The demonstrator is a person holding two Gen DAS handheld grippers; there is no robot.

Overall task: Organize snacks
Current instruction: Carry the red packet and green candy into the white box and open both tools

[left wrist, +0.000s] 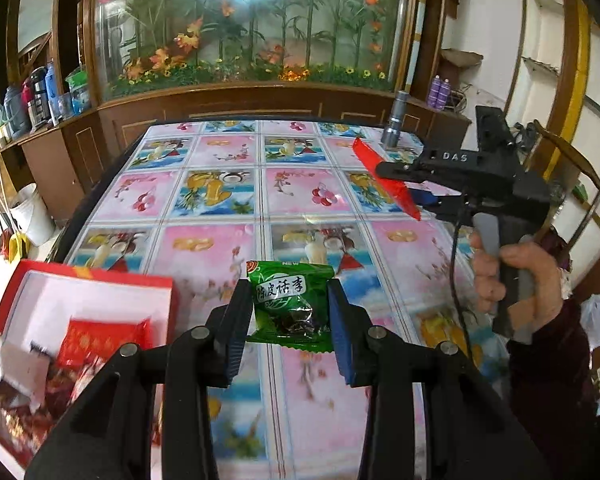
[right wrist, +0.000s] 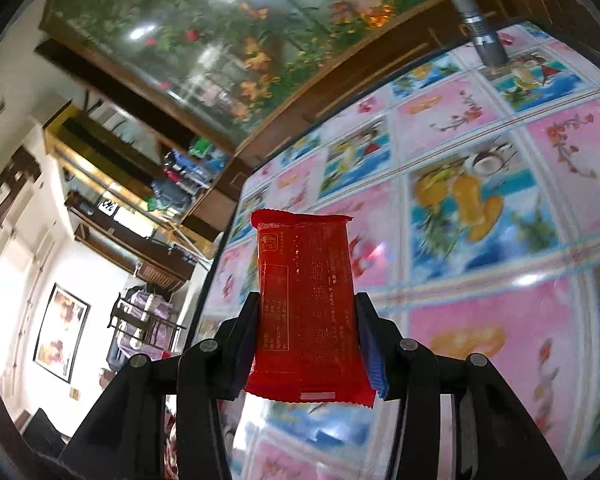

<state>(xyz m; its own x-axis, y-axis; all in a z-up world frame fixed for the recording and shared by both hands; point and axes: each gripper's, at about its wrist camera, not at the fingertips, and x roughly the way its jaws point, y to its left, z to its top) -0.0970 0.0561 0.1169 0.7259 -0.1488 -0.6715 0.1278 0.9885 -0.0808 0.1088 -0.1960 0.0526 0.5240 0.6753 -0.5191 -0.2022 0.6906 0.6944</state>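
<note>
My left gripper (left wrist: 290,304) is shut on a green snack packet (left wrist: 290,304) with white lettering, held above the table. To its lower left stands a red box (left wrist: 100,304) with a white inside, holding red-wrapped snacks (left wrist: 100,340). At the right of the left wrist view a hand holds my right gripper (left wrist: 384,170), which is shut on a red snack packet (left wrist: 386,180). In the right wrist view that red packet (right wrist: 308,304) stands upright between the pads of the right gripper (right wrist: 308,320), raised over the table.
The table wears a glossy cloth (left wrist: 300,184) of pink and blue fruit squares. A silver flashlight (left wrist: 396,124) stands at its far right edge. Behind the table runs a wooden cabinet with a glass plant display (left wrist: 244,24). Bottles (left wrist: 40,96) line the shelf at the left.
</note>
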